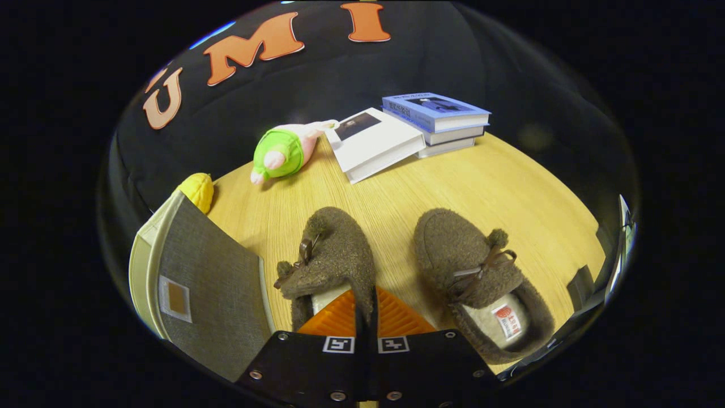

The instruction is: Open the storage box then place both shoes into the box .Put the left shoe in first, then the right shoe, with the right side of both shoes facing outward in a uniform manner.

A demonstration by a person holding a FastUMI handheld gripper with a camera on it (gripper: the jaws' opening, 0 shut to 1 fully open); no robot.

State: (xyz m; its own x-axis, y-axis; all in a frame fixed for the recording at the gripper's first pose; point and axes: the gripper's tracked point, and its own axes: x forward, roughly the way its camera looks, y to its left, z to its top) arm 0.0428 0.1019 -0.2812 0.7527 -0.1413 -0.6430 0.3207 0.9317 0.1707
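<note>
Two brown fuzzy shoes with laces lie on the wooden table (487, 187), toes pointing away from me. My gripper (366, 299) is shut on the shoe on the left (334, 249): its two fingers pinch the right-hand wall of the shoe's opening. The other shoe (470, 266) lies to the right of the fingers, apart from them, with a label on its pale insole. The grey fabric storage box (212, 283) stands just left of the held shoe. A cream edge shows along the box's far left side. I cannot tell how far its lid is open.
Beyond the shoes lie a white book (376, 144) and a stack of books (439, 116) at the back of the table. A green and pink plush toy (283, 153) lies to their left. A yellow toy (198, 190) sits behind the box. A dark object (580, 286) stands at the table's right edge.
</note>
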